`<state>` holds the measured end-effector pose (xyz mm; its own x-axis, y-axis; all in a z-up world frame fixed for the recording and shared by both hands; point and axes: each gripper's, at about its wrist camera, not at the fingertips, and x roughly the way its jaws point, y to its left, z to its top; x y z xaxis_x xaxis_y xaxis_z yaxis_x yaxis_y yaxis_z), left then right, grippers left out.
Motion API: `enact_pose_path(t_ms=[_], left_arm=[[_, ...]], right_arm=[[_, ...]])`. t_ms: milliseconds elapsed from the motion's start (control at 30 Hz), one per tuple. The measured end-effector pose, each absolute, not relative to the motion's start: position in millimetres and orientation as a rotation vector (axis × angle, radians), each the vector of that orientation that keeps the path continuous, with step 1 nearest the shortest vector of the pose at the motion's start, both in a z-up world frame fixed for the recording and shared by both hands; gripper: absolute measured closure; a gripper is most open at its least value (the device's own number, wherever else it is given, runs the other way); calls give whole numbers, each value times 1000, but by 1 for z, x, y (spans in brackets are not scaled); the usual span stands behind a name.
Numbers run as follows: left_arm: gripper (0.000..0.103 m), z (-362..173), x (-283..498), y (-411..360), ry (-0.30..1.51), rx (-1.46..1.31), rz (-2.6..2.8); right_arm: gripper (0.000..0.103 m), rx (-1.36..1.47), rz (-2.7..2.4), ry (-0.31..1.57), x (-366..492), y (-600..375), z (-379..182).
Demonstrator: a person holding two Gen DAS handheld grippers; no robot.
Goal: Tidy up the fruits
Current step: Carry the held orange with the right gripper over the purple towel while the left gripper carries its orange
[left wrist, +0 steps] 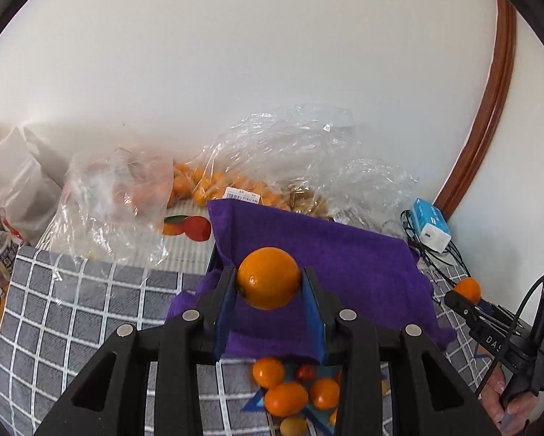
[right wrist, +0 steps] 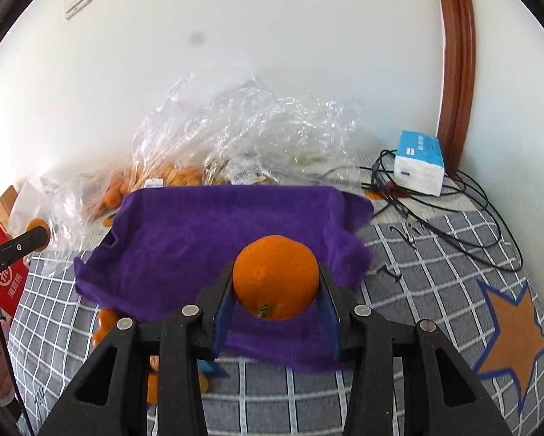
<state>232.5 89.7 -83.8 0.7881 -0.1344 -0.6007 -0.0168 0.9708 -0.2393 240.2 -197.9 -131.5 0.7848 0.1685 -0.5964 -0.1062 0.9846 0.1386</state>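
Note:
My left gripper [left wrist: 269,283] is shut on a smooth orange [left wrist: 268,277], held in the air over a purple towel [left wrist: 330,254] draped over a box. My right gripper [right wrist: 276,283] is shut on a larger, rougher orange [right wrist: 276,276] above the same purple towel [right wrist: 206,225]. The right gripper with its orange [left wrist: 468,289] shows at the right of the left wrist view; the left one's fingertip and orange [right wrist: 37,226] show at the left of the right wrist view. Several small oranges [left wrist: 286,388] lie on the checked cloth below the towel's front edge.
Clear plastic bags [left wrist: 119,196] with more oranges [left wrist: 203,185] are heaped behind the towel against the white wall. A blue and white tissue pack [right wrist: 419,161] and black cables [right wrist: 454,210] lie at the right. A grey checked cloth [right wrist: 435,254] with an orange star covers the table.

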Motion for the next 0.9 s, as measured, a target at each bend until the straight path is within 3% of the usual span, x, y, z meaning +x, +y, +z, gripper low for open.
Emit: enact_pose_path(t_ms=[400,900], left_arm=[[69,-107,300,85,720,-250,-53],[69,-160,330,69,836,-153,-47]], right_arm=[[61,98,134,692,301,-190,-151],[61,48,125,783,339,-179,-187]])
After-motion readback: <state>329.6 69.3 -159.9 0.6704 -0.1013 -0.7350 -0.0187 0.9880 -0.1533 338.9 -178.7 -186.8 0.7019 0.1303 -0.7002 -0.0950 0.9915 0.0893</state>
